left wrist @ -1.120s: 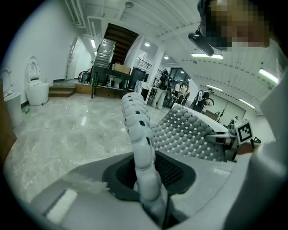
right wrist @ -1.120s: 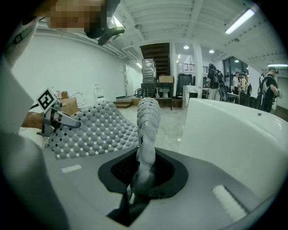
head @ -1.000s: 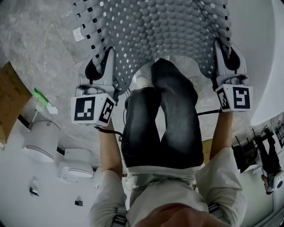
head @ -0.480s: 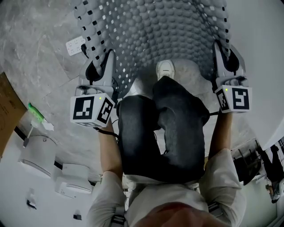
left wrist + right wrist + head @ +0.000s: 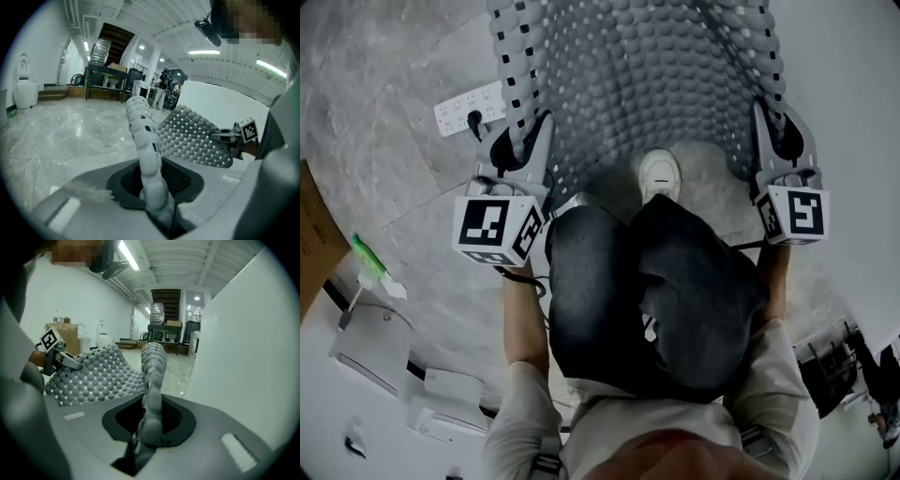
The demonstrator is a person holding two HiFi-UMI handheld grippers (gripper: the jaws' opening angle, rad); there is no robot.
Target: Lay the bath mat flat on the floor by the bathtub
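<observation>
Your left tongs [image 5: 521,141] and right tongs [image 5: 774,127] are each clamped on a near corner of the mat [image 5: 647,66]. Both gripper views show the jaws closed on its nubbed edge. That grip is the same as a second ago.

The mat stretches between the two tongs and runs away from you. Its near edge is held up over your shoe [image 5: 659,175]. Its far end leaves the top of the head view, so you cannot tell whether it touches the floor [image 5: 384,103]. It is not lying flat now.

What has changed is your position. Your shoe has come out ahead of your knee, and the power strip [image 5: 469,108] has slid closer, just beside the mat's left edge. In the right gripper view the tub [image 5: 248,357] has grown from a rimmed basin into a plain white wall filling the right side. The left gripper view now has that wall behind the mat.

I judge that you have stepped in and dropped the tongs alongside the tub, so the mat is nearly over its place. Mind the power strip when it goes down.
</observation>
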